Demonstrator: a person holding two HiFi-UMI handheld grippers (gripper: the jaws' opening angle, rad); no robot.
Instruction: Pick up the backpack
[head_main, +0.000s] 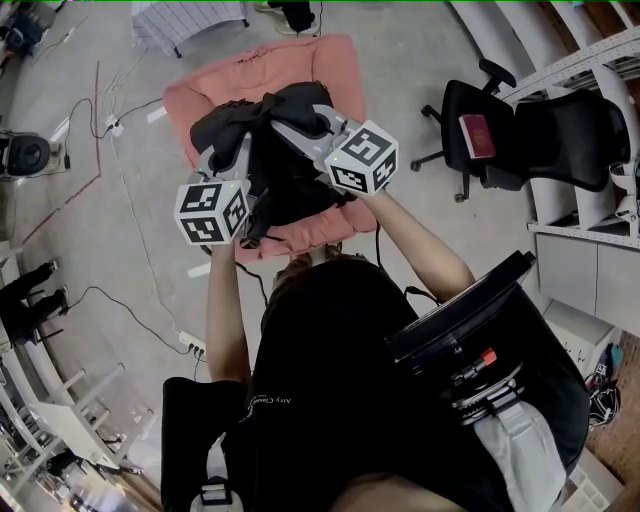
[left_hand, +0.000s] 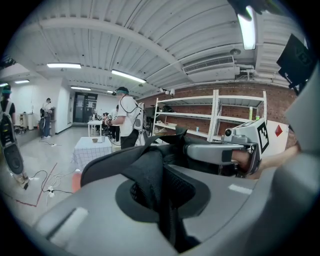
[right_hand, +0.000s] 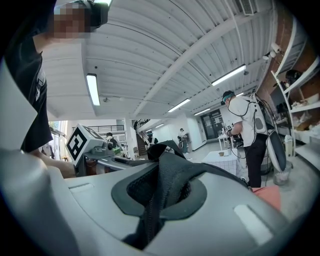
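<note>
Left gripper and right gripper each clamp a strap of the backpack over the mat's centre; lift judged in hand, next raise both evenly.

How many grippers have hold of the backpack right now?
2. The left gripper is shut on the backpack at its left, the right gripper at its right.
</note>
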